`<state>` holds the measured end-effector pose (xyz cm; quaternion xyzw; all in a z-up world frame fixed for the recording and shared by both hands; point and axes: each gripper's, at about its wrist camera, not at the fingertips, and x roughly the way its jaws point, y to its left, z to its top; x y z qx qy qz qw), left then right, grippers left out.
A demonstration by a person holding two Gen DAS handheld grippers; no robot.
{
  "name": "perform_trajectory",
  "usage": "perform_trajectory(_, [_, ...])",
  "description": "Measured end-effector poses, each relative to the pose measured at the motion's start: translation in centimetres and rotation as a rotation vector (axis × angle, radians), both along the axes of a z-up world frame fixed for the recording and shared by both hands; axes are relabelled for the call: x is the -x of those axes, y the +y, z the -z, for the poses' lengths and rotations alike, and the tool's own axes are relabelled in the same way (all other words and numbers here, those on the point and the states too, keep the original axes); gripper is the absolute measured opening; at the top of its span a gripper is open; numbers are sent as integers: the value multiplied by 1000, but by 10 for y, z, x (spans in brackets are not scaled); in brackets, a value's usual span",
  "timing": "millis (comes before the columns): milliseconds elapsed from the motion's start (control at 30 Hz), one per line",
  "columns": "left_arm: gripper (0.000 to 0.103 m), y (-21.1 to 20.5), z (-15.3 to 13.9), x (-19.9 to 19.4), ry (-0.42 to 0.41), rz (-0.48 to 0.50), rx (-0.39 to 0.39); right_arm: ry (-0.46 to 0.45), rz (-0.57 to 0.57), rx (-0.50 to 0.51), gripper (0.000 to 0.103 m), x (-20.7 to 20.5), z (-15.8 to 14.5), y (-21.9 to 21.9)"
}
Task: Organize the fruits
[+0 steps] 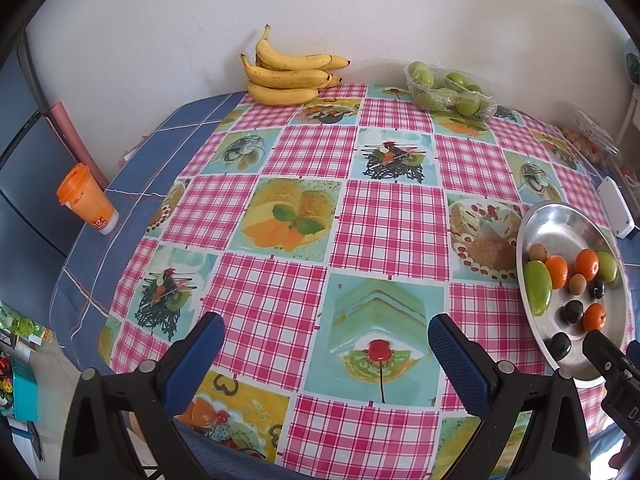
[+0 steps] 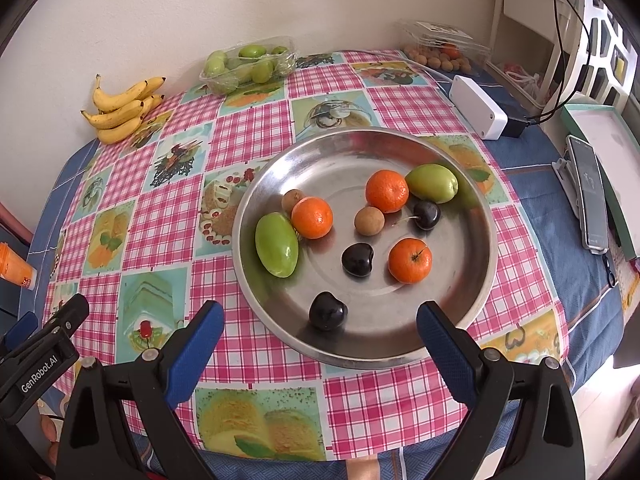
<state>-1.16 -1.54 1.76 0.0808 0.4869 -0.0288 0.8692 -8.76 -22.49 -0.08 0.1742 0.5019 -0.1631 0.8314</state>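
On metal dish (image 2: 460, 184), near side, dark cherry (image 2: 327, 311) sits just ahead of right gripper (image 2: 320, 340), jaws spread, empty. Small, smooth, likely slippery and bruisable: pinch gently across middle. Left gripper (image 1: 326, 354) spread, empty.

- I see a plain off-white wall (image 1: 160, 20) behind the far edge of the table (image 1: 132, 168), evenly lit by soft daylight.
- The table carries a blue cloth under a pink-check oilcloth (image 2: 248, 136) with printed dessert pictures.
- At the far right stands a white shelf unit (image 2: 520, 32) with dark cables (image 2: 568, 20) hanging across it.
- Beside it, a white lattice panel (image 2: 608, 48) lets in bright light.
- Left of the table, a grey-blue cabinet (image 1: 24, 152) stands against the wall; pale floor (image 1: 52, 364) shows below.
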Motion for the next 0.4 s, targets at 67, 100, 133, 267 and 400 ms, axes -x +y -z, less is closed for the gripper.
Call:
perform_trajectory(67, [103,0,1,-1,4,0,-1,1,0,0,97,0,0,0])
perform_trajectory(100, [103,0,1,-1,6,0,0,2,1,-1,97,0,0,0])
perform_trajectory(133, [103,1,1,-1,6,0,1,3,1,-1,97,0,0,0])
perform_trajectory(267, [103,2,1,0,7,7,30,4,2,-2,97,0,1,-1])
perform_trajectory(400, [103,1,1,0,7,9,34,5,1,-3,97,0,1,-1])
